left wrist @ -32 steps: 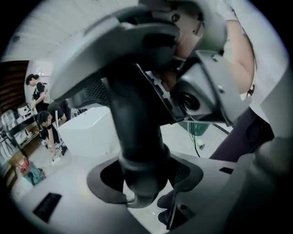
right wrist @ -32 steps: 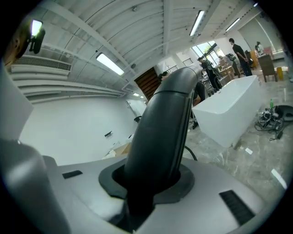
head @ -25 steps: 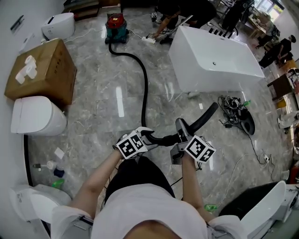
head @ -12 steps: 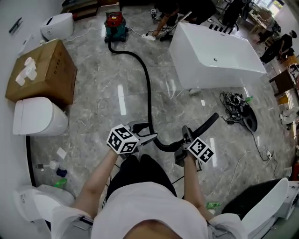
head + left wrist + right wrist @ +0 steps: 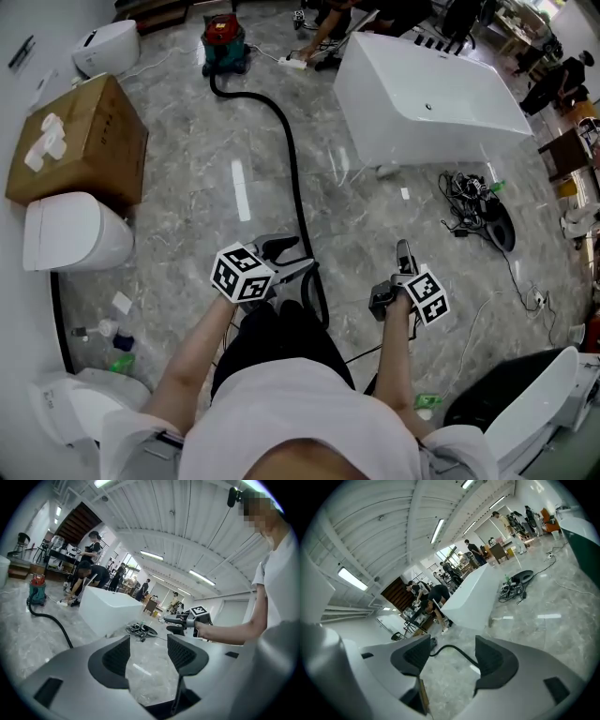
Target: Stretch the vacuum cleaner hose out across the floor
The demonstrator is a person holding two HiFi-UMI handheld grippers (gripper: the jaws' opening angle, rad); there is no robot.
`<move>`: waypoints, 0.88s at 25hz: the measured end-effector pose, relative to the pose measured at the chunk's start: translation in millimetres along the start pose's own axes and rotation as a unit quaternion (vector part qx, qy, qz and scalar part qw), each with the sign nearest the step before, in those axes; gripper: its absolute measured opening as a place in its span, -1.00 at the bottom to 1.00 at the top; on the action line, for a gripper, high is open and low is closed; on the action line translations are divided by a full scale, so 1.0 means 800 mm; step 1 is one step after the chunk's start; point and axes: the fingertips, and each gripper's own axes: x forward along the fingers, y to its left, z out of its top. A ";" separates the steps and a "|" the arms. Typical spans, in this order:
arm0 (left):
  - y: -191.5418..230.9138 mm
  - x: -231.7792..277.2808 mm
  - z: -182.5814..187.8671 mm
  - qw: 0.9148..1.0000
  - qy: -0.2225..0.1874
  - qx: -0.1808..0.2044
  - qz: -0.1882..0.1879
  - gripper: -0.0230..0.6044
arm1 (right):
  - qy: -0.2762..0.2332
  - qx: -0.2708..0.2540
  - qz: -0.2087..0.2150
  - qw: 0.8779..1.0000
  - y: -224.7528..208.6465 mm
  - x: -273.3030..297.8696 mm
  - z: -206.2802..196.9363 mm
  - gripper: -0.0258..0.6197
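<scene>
A grey marbled floor (image 5: 234, 187) spreads through a large bright hall. On it stand a white bathtub (image 5: 427, 103), a cardboard box (image 5: 80, 141) beside a white toilet (image 5: 70, 234), and a tangle of cables (image 5: 469, 211).

The black hose (image 5: 286, 141) leaves the red and teal vacuum cleaner (image 5: 225, 42) at the far end. It curves along the floor toward the person, running just beside the left gripper (image 5: 147, 644), whose fingers stand apart with only floor between them. The right gripper (image 5: 452, 644), off to the side, has just been opening its fingers, and nothing lies between them.
</scene>
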 end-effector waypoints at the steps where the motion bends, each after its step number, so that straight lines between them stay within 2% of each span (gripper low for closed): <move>1: 0.001 0.000 0.000 1.000 0.000 -0.003 0.001 -0.17 | 0.005 0.004 0.008 1.000 0.005 0.002 -0.005 -0.04; 6: 0.004 -0.003 -0.003 1.000 -0.003 -0.010 0.012 -0.17 | 0.041 0.025 0.052 0.998 0.031 0.008 -0.042 -0.04; 8: 0.009 -0.011 0.000 0.999 -0.018 -0.009 0.028 -0.17 | 0.060 0.019 0.097 0.993 0.057 0.009 -0.056 -0.04; 11: 0.014 -0.030 0.017 0.997 -0.066 -0.012 0.040 -0.18 | 0.078 -0.001 0.194 0.978 0.117 0.004 -0.072 -0.05; 12: 0.015 -0.036 0.023 0.995 -0.084 -0.017 0.045 -0.18 | 0.080 -0.005 0.215 0.973 0.133 0.002 -0.076 -0.08; 14: 0.018 -0.048 0.033 0.992 -0.109 -0.021 0.056 -0.24 | 0.084 -0.015 0.227 0.970 0.153 -0.001 -0.085 -0.67; 15: 0.020 -0.053 0.036 0.991 -0.117 -0.020 0.064 -0.31 | 0.090 -0.023 0.227 0.969 0.160 -0.001 -0.091 -0.78; 19: 0.027 -0.071 0.044 0.986 -0.132 0.001 0.104 -0.79 | 0.118 -0.085 0.242 0.959 0.188 -0.008 -0.120 -0.85; 22: 0.024 -0.083 0.052 0.982 -0.142 0.029 0.118 -0.90 | 0.129 -0.133 0.274 0.944 0.215 -0.021 -0.140 -0.87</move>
